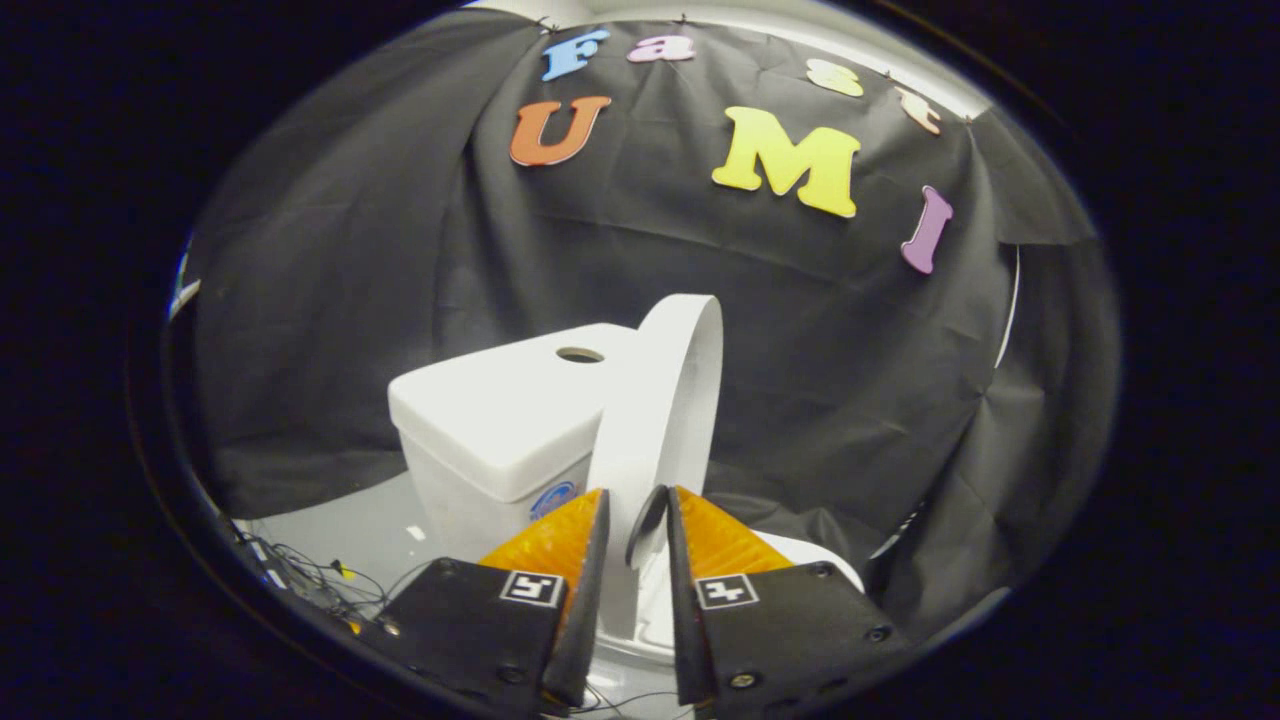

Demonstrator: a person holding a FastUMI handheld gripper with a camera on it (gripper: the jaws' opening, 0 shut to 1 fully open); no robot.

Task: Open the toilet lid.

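Observation:
The white toilet lid (665, 400) stands raised, almost upright, leaning back beside the tank (500, 420). I see it nearly edge-on. Its lower rim runs down between my two fingers. My gripper (637, 497) is closed to a narrow gap with the lid's rim in it, one finger on each side. A little of the white seat and bowl (815, 555) shows past the right finger, and more of it shows low down between the fingers.
The tank has a round hole (580, 354) in its top and stands left of the lid. Loose cables (310, 580) lie on the pale floor to the left. Black cloth walls close in behind and to the right.

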